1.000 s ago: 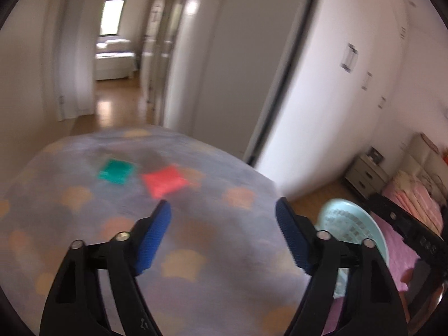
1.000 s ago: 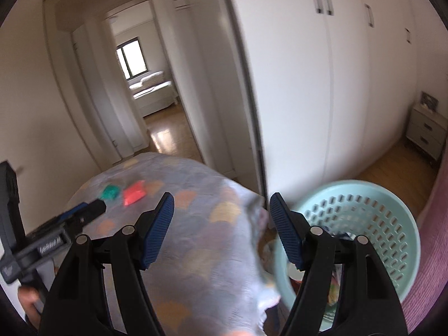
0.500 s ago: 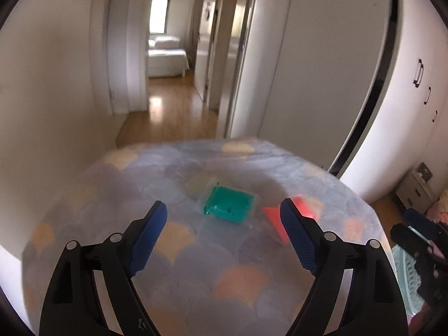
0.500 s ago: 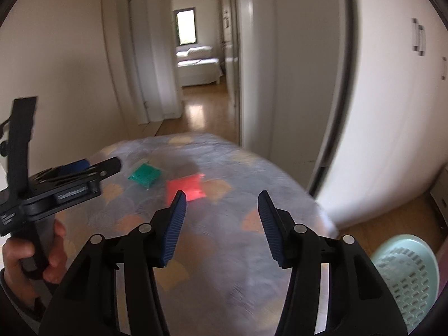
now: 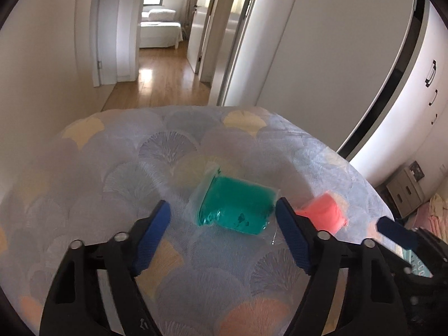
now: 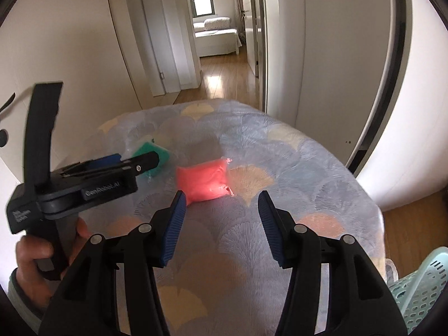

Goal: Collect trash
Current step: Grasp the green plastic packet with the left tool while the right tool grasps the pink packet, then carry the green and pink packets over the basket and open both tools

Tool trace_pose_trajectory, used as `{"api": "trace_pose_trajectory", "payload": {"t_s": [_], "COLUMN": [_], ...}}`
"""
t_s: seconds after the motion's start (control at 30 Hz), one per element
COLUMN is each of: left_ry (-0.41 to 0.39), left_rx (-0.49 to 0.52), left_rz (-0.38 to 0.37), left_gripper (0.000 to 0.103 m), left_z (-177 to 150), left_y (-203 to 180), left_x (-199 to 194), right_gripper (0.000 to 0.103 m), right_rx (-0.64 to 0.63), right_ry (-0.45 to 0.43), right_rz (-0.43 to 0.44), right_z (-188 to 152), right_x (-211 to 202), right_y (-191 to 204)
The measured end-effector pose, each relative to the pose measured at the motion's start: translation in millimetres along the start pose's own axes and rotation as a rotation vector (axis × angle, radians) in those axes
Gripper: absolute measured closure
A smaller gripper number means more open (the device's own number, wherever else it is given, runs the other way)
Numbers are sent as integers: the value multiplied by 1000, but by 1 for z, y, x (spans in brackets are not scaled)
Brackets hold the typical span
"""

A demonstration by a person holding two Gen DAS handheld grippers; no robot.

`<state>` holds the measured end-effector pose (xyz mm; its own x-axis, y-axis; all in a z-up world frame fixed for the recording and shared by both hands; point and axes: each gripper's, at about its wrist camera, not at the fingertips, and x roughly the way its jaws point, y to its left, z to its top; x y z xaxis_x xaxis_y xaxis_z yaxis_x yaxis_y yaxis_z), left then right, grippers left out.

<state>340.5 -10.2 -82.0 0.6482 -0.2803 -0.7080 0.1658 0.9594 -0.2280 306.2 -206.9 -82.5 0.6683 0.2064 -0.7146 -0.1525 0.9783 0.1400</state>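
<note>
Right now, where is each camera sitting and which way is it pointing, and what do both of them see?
Left wrist: rides the left gripper, angled down along its open blue fingers at the green packet on the patterned bed cover; the right gripper's fingertip pokes in at the right edge.
Right wrist: rides the right gripper, angled down at the red packet; the left gripper and the hand holding it fill the left side, a mint basket sits bottom right.
Shared: both packets, the bed cover, the hallway beyond.
</note>
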Motion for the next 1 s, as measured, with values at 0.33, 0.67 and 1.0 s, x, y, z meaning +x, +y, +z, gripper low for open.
{"api": "trace_pose_trajectory", "payload": {"t_s": [0.33,0.67,1.0], "left_ry": [-40,-34,-94], "left_rx": [-53,-69,31], "left_rz": [-8,-36,-7], "left_gripper": [54,54,54], "left_z": [-3,-4,-6], "left_y": [17,19,-1], "left_x": [-8,-5,-15], "right_gripper": [36,48,51], "right_rx": [-41,-76,-49], "right_ry": [59,61,-40], "right_rz": [-9,-42,-79], "right_z": [12,13,12], "right_x": [41,49,29], "right_y": [15,23,13]}}
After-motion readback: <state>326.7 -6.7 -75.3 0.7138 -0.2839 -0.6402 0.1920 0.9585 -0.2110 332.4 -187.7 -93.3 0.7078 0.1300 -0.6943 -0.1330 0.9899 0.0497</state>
